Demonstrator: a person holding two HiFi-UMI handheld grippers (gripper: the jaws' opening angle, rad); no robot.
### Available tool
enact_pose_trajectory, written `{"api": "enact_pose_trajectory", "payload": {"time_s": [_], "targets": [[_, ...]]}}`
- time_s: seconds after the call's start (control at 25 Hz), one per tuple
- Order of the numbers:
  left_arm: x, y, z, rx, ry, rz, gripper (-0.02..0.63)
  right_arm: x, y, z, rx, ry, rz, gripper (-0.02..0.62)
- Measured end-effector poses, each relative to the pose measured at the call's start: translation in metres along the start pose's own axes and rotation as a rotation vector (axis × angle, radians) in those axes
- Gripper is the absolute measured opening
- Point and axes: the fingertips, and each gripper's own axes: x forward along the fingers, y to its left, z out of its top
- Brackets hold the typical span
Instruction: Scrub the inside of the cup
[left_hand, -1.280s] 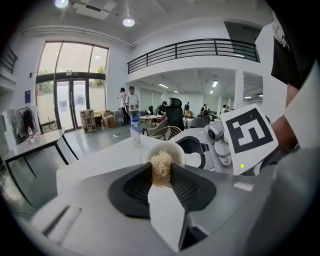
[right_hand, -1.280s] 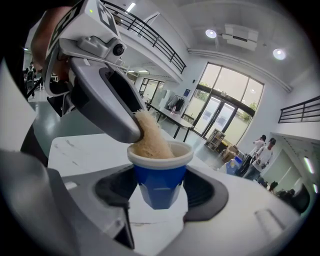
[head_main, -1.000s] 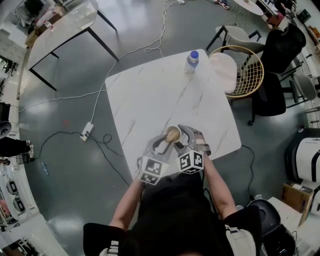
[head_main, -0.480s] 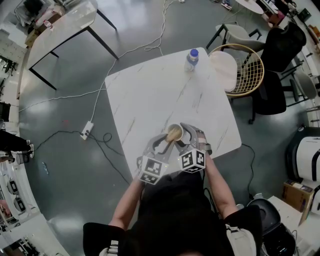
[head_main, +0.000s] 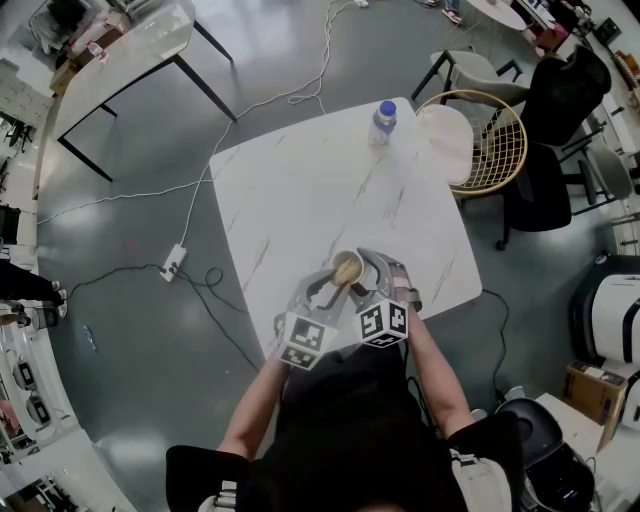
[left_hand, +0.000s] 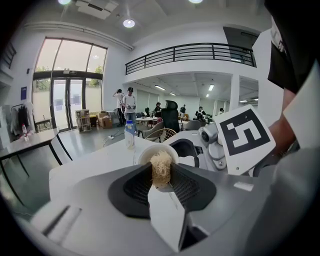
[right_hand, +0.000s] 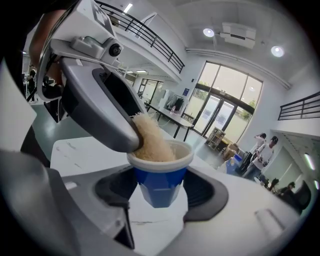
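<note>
A blue cup (right_hand: 160, 182) with a white rim is held upright above the white marble table (head_main: 300, 190), with my right gripper (right_hand: 161, 192) shut on its body. My left gripper (left_hand: 161, 177) is shut on a tan fibrous scrubber (left_hand: 161, 169), and the scrubber (right_hand: 152, 142) is pushed down into the cup's mouth. In the head view the cup (head_main: 347, 268) sits between both grippers near the table's front edge, the left gripper (head_main: 322, 290) reaching in from the left and the right gripper (head_main: 368, 281) on its right side.
A water bottle (head_main: 382, 120) with a blue cap stands at the table's far edge. A wicker chair (head_main: 480, 140) stands at the table's right, and a dark office chair (head_main: 560, 110) beyond it. Cables and a power strip (head_main: 173, 262) lie on the floor at left.
The right gripper's marker cube has shifted slightly back and forth beside the cup. The cup, scrubber and left gripper stay in nearly the same place.
</note>
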Motion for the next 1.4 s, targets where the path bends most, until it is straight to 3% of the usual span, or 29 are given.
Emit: {"api": "enact_pose_trajectory", "payload": {"time_s": [0.44,0.64,0.8,1.12,1.4], "targets": [[-0.003,0.011,-0.013,-0.008,0.039,0.036,0.12,0.005,0.004,-0.001,-0.007,0.003,0.003,0.287],[-0.006,0.017,-0.007,-0.016,-0.017,0.059,0.12,0.008,-0.003,-0.006,0.043,-0.007,-0.009,0.287],[-0.013,0.024,0.002,-0.034,-0.094,0.09,0.12,0.011,-0.014,-0.007,0.141,-0.042,-0.021,0.287],[-0.028,0.052,0.007,-0.068,-0.201,0.203,0.12,0.032,-0.022,-0.002,0.245,-0.112,0.003,0.287],[-0.037,0.089,-0.017,-0.156,-0.178,0.318,0.12,0.056,-0.028,0.0,0.322,-0.162,0.031,0.288]]}}
